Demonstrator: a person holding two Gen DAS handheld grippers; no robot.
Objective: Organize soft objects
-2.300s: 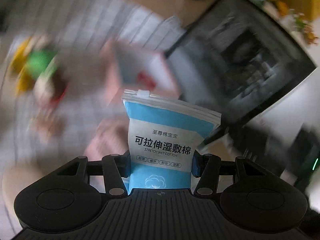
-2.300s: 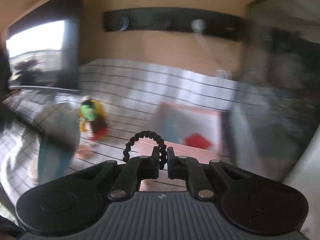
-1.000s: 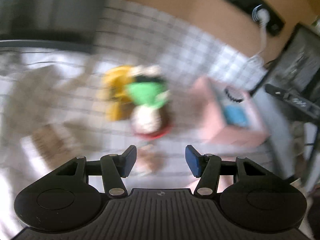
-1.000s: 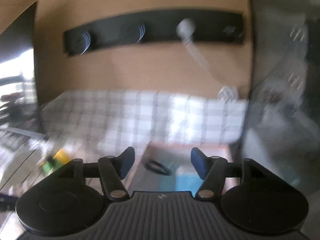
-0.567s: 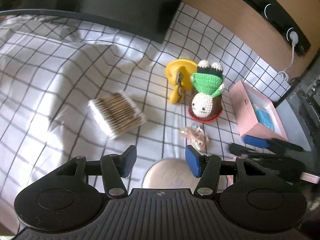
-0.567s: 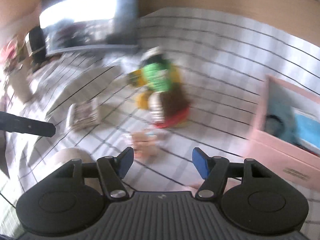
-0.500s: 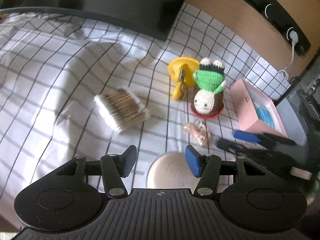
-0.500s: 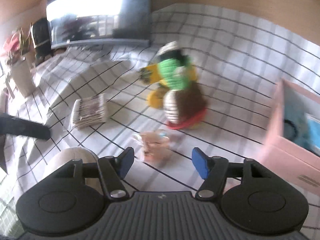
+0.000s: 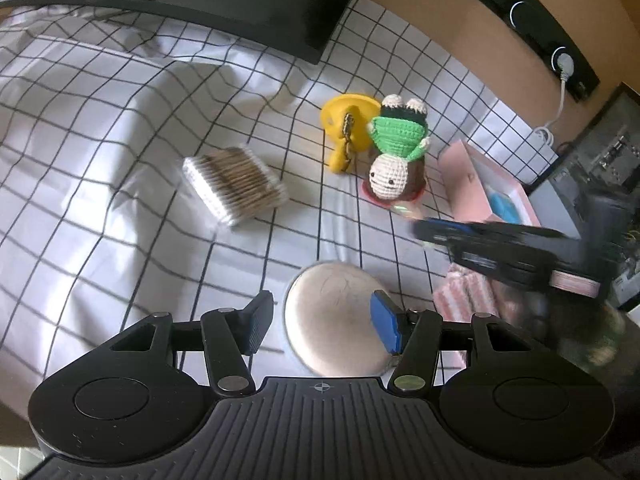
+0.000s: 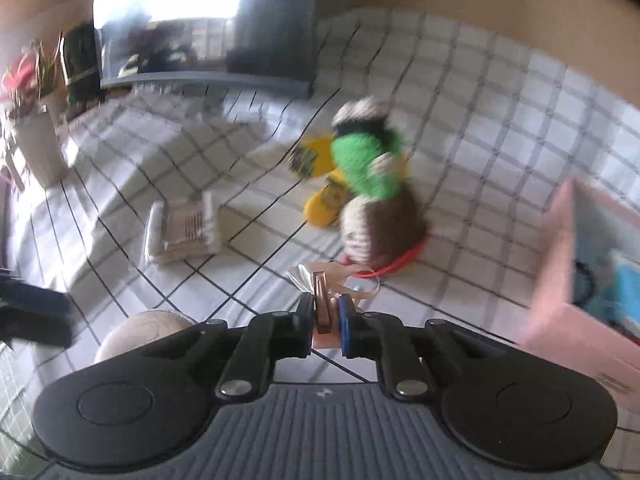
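Hair clip (image 10: 322, 300), the small pinkish one with a clear bow, is now caught between the pads of the right claw (image 10: 325, 320), whose jaws are closing on it; half a second back those same jaws were spread wide with the clip lying loose on the checked cloth (image 10: 500, 128) ahead of them. So the pickup looks to be under way, and a carry over to the pink box (image 10: 560, 300) is probably what comes next. The clip sits just in front of the crochet doll (image 10: 372, 184), with a yellow toy (image 10: 320, 204) behind that and a bundle of cotton swabs (image 10: 184, 228) off to the left. Inside the pink box (image 9: 472, 184) a blue packet (image 9: 502, 202) can be made out, plus a black ring-like thing (image 10: 584, 284) at its side, too blurred to be named for sure. The left claw (image 9: 322, 320) is held open and empty, poised over a round beige puff (image 9: 332, 316) lying between its fingers, untouched as far as can be seen. A pink striped item (image 9: 464, 292) is blurred beside it.
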